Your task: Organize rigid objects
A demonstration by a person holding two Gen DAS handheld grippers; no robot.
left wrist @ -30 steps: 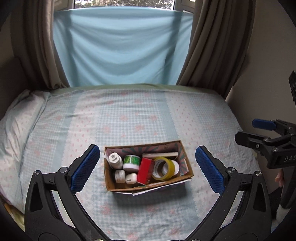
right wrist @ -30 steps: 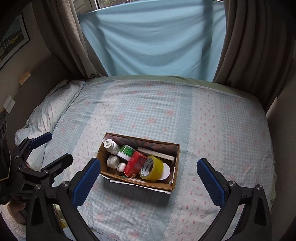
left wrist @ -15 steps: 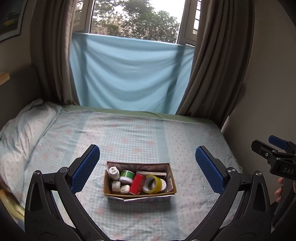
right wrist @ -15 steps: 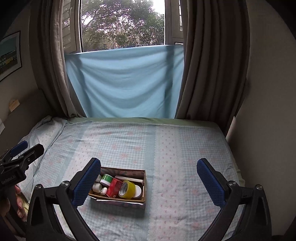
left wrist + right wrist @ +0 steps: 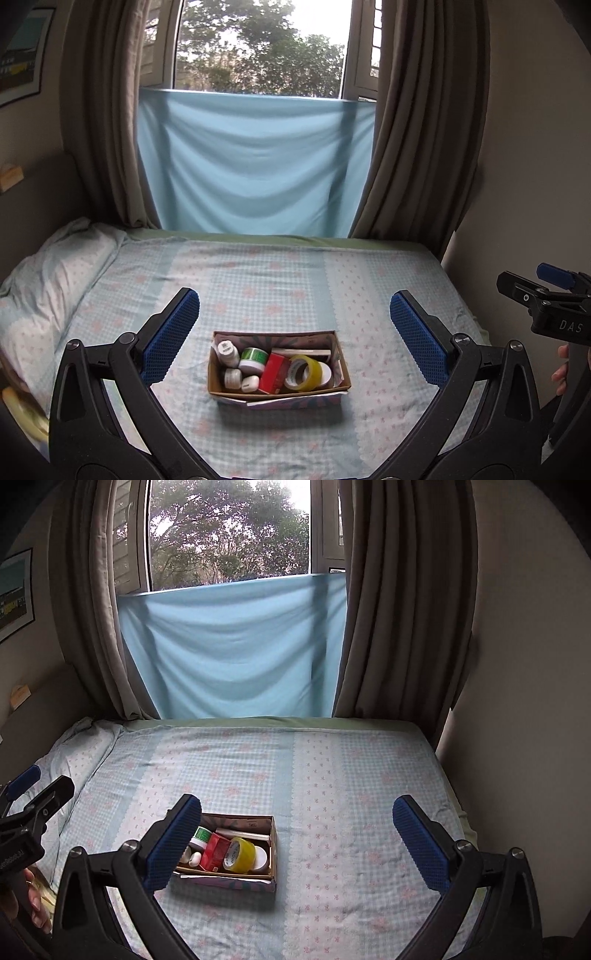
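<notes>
Your cardboard box [image 5: 279,369] sits on the bed [image 5: 295,273], toward the near edge, dead ahead at 12 o'clock from your left gripper [image 5: 293,338] and off toward 10 o'clock from your right gripper [image 5: 297,843].

Inside the box, a white bottle [image 5: 228,351] with a dark-printed cap stands at the far left corner, at 9 o'clock from the green-labelled jar [image 5: 253,359]. 2 small white containers [image 5: 232,377] lie just in front of them along the near wall. A red carton [image 5: 274,373] stands tilted in the middle, touching a yellow tape roll [image 5: 303,373] on its right, which stands on edge. A white tape roll [image 5: 325,373] leans behind the yellow one, against the right wall. A flat pale box [image 5: 306,352] lies along the far wall. Paper pokes out under the near wall of the box.

Both of your grippers hang above the bed with their blue pads [image 5: 170,338] spread wide and nothing between them. The right gripper's left pad [image 5: 173,845] overlaps the left end of the box in the right wrist view, hiding the bottle there.

A pillow [image 5: 48,291] lies at 9 o'clock on the bed. Beyond the bed at 12 o'clock, a light blue cloth [image 5: 255,166] covers the lower window [image 5: 258,48], with brown curtains [image 5: 413,129] on either side.
</notes>
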